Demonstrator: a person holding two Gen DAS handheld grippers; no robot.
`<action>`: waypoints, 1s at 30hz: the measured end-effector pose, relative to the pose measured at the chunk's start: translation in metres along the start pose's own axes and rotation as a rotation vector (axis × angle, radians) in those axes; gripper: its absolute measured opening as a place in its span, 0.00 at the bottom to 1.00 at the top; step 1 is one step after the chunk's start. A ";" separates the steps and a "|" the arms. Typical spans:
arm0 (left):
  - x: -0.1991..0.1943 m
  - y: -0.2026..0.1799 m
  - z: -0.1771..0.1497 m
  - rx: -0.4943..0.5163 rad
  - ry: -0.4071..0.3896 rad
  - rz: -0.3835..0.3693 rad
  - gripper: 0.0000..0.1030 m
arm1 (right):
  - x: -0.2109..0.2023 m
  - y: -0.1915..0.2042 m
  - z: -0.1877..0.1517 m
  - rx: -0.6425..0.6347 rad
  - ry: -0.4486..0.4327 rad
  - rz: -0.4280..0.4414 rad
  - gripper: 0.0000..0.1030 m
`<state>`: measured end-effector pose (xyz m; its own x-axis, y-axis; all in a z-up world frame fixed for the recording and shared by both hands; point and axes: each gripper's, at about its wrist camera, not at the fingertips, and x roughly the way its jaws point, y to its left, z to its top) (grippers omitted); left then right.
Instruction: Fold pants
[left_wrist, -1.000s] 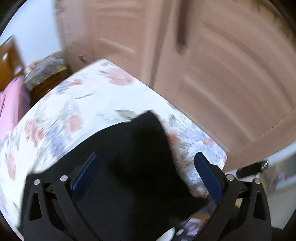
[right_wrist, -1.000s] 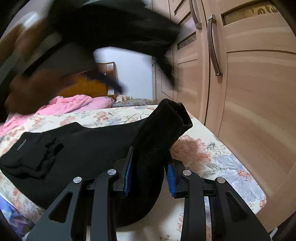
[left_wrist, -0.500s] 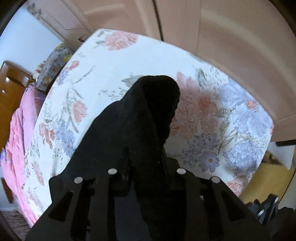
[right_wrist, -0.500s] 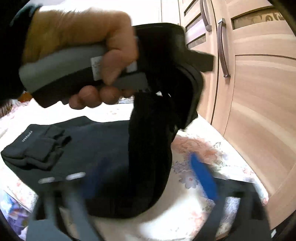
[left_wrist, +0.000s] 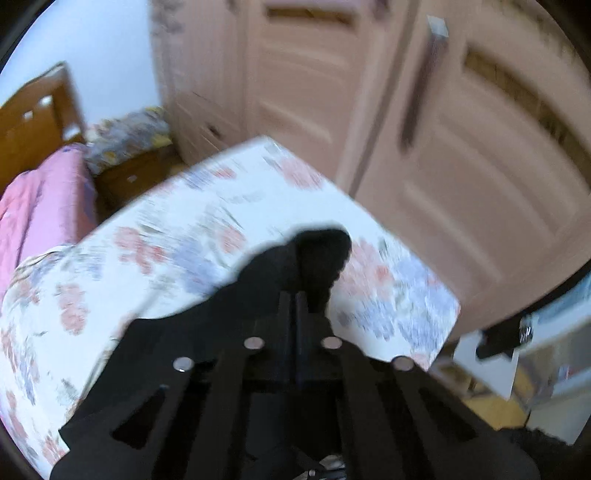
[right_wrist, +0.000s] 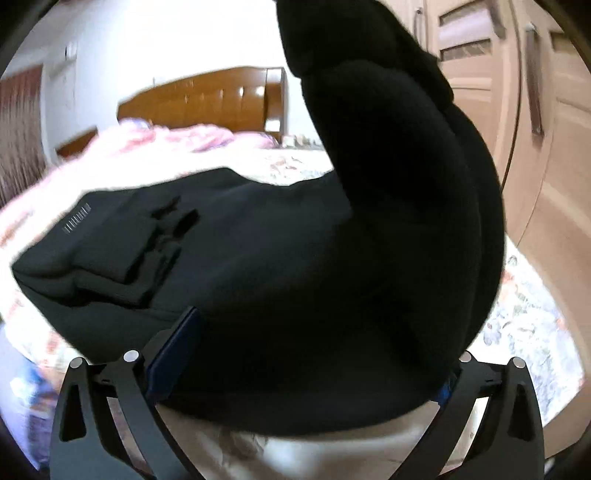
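Black pants (right_wrist: 258, 266) lie on a floral bedspread (left_wrist: 155, 258). Their waistband and back pocket (right_wrist: 122, 243) are at the left of the right wrist view. The leg end rises in a tall fold (right_wrist: 388, 147) up to the top of that view. My left gripper (left_wrist: 295, 306) is shut on that black leg end (left_wrist: 321, 254) and holds it above the bed. My right gripper (right_wrist: 306, 354) is open, its blue pads wide apart on either side of the hanging fold.
Beige wardrobe doors (left_wrist: 461, 155) stand close along the bed's far edge. A wooden headboard (right_wrist: 207, 99) and a pink blanket (left_wrist: 40, 206) are at the head end. A low cabinet with a floral cloth (left_wrist: 129, 155) stands beside the bed.
My left gripper closed on the pants' leg end and lifted it. My right gripper let go of that fold and opened wide.
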<state>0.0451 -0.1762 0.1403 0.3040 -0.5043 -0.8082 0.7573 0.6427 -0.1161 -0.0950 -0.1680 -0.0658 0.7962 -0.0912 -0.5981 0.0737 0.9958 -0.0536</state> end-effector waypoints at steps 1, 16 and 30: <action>-0.011 0.009 -0.002 -0.018 -0.021 -0.010 0.00 | 0.000 -0.002 -0.001 0.010 -0.005 0.008 0.96; 0.064 0.008 -0.027 -0.065 0.110 -0.095 0.65 | 0.022 -0.141 -0.002 0.623 -0.006 0.236 0.96; 0.049 0.052 -0.153 -0.242 -0.092 0.184 0.74 | 0.020 -0.177 -0.019 0.817 -0.044 0.349 0.47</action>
<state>0.0106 -0.0791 0.0067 0.4824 -0.4101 -0.7740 0.5285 0.8410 -0.1162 -0.1030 -0.3463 -0.0836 0.8745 0.2002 -0.4418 0.2150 0.6565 0.7230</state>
